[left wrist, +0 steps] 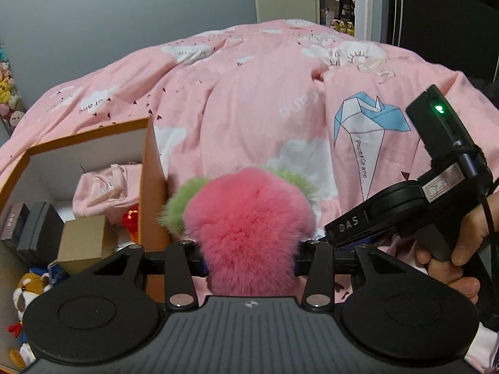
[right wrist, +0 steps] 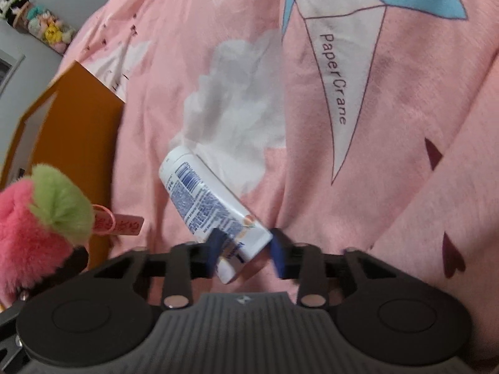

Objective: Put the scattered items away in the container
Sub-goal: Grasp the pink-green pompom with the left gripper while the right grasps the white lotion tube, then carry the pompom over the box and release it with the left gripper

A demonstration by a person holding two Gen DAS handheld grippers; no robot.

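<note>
My left gripper (left wrist: 249, 260) is shut on a fluffy pink strawberry toy (left wrist: 249, 233) with green fur leaves, held just right of the orange box (left wrist: 152, 168). The toy also shows in the right wrist view (right wrist: 37, 227), with a pink tag (right wrist: 120, 222) hanging from it. My right gripper (right wrist: 246, 254) has its blue pads (right wrist: 215, 243) on both sides of a white tube (right wrist: 212, 199) with blue print. The tube lies on the pink duvet (right wrist: 358, 187), beside the box wall (right wrist: 78, 143). The right gripper's body shows in the left wrist view (left wrist: 389, 215).
The box holds a pink pouch (left wrist: 106, 190), a small brown carton (left wrist: 84, 243), dark cases (left wrist: 28, 230) and plush toys (left wrist: 28, 290). The duvet (left wrist: 249, 109) covers the bed. Grey wall and plush toys (left wrist: 9, 93) lie left, a doorway (left wrist: 340, 0) behind.
</note>
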